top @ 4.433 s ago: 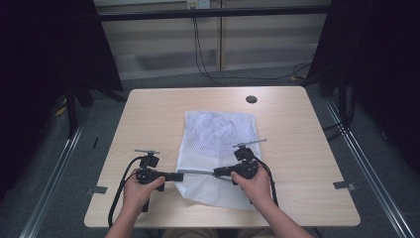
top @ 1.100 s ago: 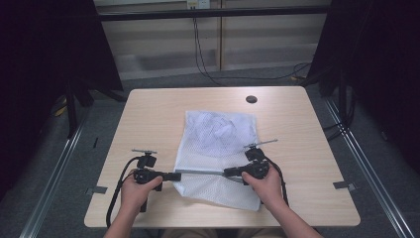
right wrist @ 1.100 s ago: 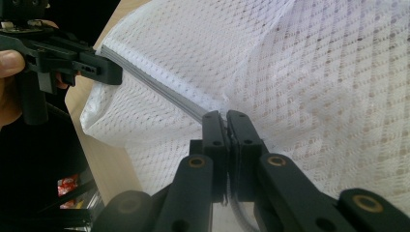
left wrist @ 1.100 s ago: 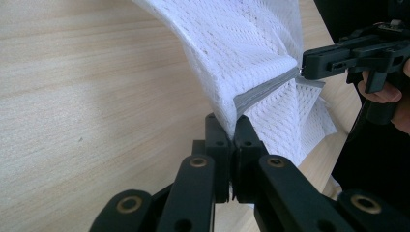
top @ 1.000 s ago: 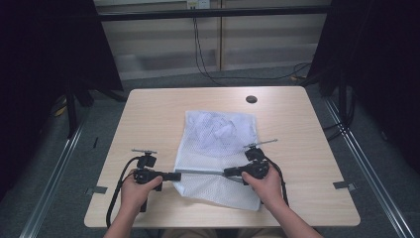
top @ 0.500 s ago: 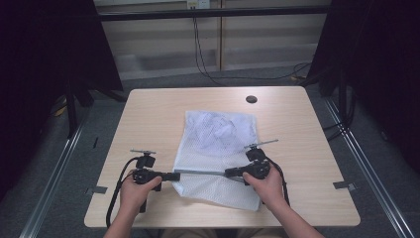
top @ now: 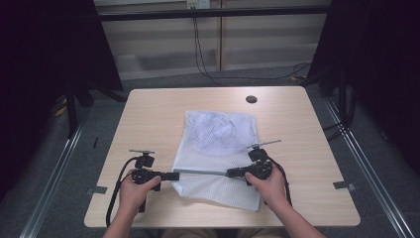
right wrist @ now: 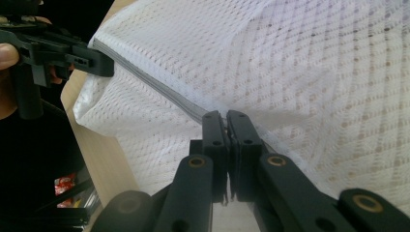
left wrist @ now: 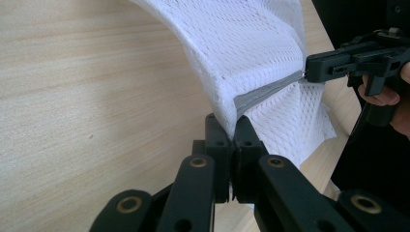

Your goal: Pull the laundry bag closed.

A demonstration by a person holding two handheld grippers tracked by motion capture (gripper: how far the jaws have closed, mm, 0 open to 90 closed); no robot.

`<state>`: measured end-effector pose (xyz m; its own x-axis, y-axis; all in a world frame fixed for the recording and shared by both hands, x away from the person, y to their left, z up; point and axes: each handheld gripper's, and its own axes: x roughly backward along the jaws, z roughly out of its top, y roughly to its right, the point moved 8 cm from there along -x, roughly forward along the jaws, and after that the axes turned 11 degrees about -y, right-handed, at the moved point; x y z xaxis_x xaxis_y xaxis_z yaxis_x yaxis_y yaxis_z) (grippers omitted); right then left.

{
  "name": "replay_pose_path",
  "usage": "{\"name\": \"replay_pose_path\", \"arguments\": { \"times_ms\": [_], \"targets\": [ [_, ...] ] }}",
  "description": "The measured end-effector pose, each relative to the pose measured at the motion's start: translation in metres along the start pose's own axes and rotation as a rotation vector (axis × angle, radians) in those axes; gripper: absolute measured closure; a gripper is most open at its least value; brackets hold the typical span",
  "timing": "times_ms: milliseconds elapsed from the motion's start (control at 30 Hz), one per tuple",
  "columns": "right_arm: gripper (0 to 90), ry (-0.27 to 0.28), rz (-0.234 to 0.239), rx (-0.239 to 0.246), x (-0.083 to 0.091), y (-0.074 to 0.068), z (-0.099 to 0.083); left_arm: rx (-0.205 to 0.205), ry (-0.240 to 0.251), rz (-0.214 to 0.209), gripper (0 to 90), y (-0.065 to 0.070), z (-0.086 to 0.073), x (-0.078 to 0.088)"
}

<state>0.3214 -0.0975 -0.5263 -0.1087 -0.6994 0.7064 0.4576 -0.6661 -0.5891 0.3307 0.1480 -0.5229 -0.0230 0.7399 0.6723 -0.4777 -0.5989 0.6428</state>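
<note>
Since the earliest frame the right gripper point(top: 233, 173) has shifted rightward, pulling taut a grey strip point(top: 203, 172) edging the white mesh bag point(top: 218, 148) on the wooden table point(top: 148, 114); the left gripper point(top: 173, 176) and right jaws each pinch its ends

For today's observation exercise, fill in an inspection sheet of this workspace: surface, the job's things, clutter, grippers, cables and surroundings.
Surface: light wooden table, with a dark round hole near its far edge.
Job's things: white mesh laundry bag lying flat, something pale bunched inside; its grey zipper strip is stretched taut between the grippers.
Clutter: nothing seen.
Grippers: left hand-held gripper shut on one end of the zipper strip; right hand-held gripper shut on the other end.
Cables: a black cable trails from the left hand-held gripper; more hang behind the table.
Surroundings: grey floor, dark curtains at both sides.
</note>
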Motion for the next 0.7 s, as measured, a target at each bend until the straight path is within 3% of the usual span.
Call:
{"name": "replay_pose_path", "arguments": {
  "times_ms": [333,467,700],
  "targets": [
    [87.0,-0.001,0.008,-0.001,0.0004,0.0002,-0.0022,-0.009,-0.007,0.010,88.0,-0.0002,-0.0005,-0.0005],
    [87.0,-0.003,0.005,0.006,0.0014,0.0004,-0.0030,0.006,-0.002,0.012,88.0,0.0000,-0.0005,-0.0011],
    [87.0,0.006,-0.008,-0.008,0.0078,0.0085,-0.0063,-0.002,-0.003,0.014,88.0,-0.0022,-0.0014,0.0022]
  ]
}}
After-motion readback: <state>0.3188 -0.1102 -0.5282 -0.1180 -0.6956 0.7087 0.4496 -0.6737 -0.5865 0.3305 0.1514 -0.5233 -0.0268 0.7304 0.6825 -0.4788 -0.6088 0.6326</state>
